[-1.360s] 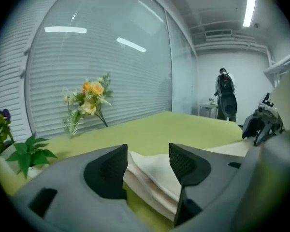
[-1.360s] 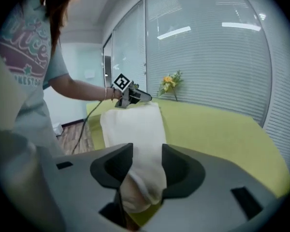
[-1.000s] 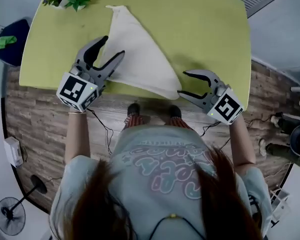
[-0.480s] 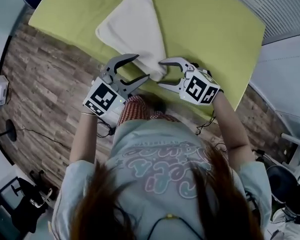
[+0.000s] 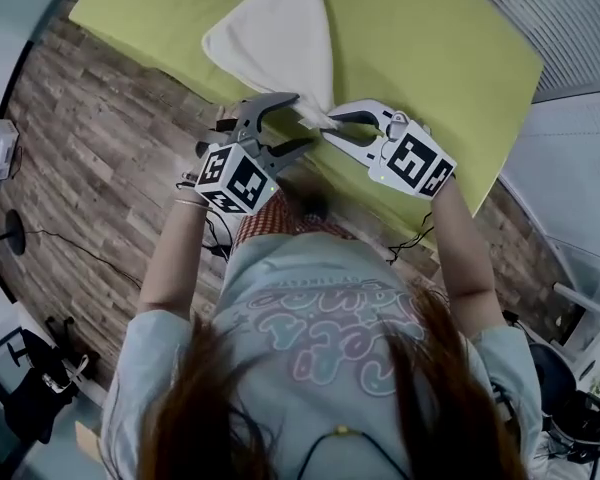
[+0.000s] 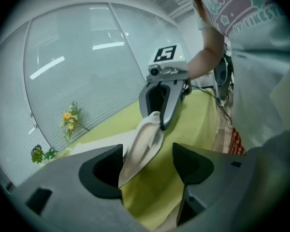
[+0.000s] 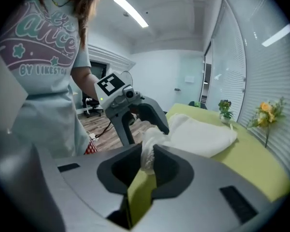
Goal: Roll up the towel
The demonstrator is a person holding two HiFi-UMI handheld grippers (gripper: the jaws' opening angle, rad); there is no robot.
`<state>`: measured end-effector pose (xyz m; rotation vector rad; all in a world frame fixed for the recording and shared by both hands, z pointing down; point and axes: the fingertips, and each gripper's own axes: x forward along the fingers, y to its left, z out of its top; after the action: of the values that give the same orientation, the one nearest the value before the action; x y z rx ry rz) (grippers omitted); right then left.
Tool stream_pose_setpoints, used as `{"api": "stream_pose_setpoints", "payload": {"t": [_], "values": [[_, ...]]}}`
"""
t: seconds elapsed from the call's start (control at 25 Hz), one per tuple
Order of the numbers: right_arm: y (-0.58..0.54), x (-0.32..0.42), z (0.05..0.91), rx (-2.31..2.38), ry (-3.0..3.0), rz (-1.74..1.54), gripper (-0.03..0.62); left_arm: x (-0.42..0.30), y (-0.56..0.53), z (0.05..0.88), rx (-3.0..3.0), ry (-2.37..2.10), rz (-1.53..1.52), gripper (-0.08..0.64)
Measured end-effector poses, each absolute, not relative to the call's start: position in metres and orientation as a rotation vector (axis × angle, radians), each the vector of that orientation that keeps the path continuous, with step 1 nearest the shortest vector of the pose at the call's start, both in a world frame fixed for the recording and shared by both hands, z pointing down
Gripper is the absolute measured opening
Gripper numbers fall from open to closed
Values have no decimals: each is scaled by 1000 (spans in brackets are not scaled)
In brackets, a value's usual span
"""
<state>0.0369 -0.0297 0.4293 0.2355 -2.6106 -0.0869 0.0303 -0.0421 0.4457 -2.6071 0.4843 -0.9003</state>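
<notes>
One pinch made, the other not yet

The grey left gripper, jaws just opened wide, straddles without gripping the near corner of the cream cloth towel, which stretches away across the yellow-green table; the grey right gripper, jaws just closed, pinches that corner.

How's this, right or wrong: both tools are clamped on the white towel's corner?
Wrong about the left tool: the left gripper view shows its jaws apart, just opened wider, with the towel reaching between them but not pinched. The right tool, its jaws just closed, does clamp the towel's corner.
</notes>
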Motion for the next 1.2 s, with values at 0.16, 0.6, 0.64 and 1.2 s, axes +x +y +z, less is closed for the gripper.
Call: {"api": "stream_pose_setpoints", "payload": {"t": [0.16, 0.6, 0.64, 1.2], "values": [[-16, 35, 421, 134, -2590, -95, 60, 41, -51, 446, -2487, 475, -900, 290], [3, 46, 388, 142, -2696, -3, 63, 51, -23, 436, -2699, 578, -778, 91], [-3, 44, 387, 182, -2716, -12, 70, 45, -25, 436, -2792, 611, -769, 84], [-4, 30, 422, 169, -2351, -779, 193, 39, -52, 452, -3398, 216, -1169, 69]]}}
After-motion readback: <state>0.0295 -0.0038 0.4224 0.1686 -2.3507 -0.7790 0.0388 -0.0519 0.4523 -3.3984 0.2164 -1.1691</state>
